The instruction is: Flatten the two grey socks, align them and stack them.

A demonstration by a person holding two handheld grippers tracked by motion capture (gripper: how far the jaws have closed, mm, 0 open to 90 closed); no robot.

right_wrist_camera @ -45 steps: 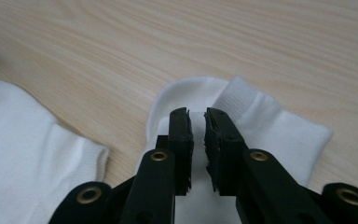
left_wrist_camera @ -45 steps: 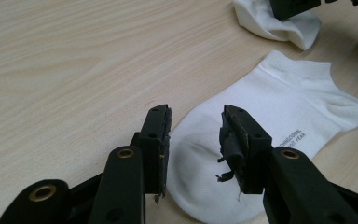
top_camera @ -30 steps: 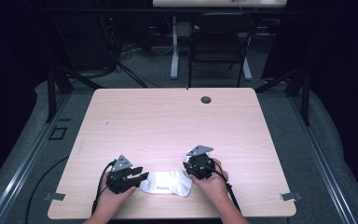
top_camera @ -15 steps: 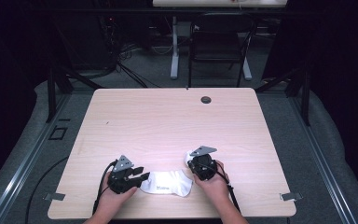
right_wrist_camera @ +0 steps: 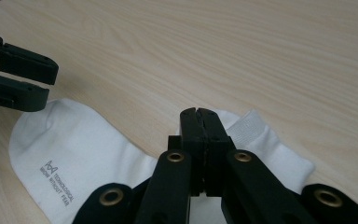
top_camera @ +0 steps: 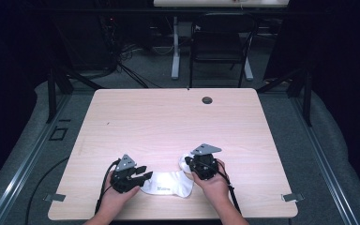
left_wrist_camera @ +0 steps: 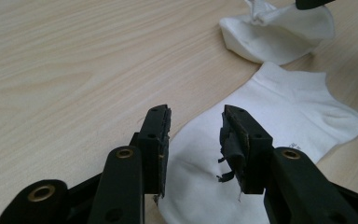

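The table (top_camera: 178,126) is bare wood apart from a white sock (top_camera: 168,183) lying flat near its front edge, long axis running from 9 to 3 o'clock between the person's two hands. Its toe end points toward 9, its cuff end toward 3, where the fabric lifts and bunches. The right gripper (top_camera: 201,165) sits at that cuff end, jaws pressed together, apparently pinching the cuff fabric, though the pinch itself is hidden. The left gripper (top_camera: 138,177) is at the toe end, jaws spread and hovering over the sock. Judging by this, the left is the free one, nearest the toe.
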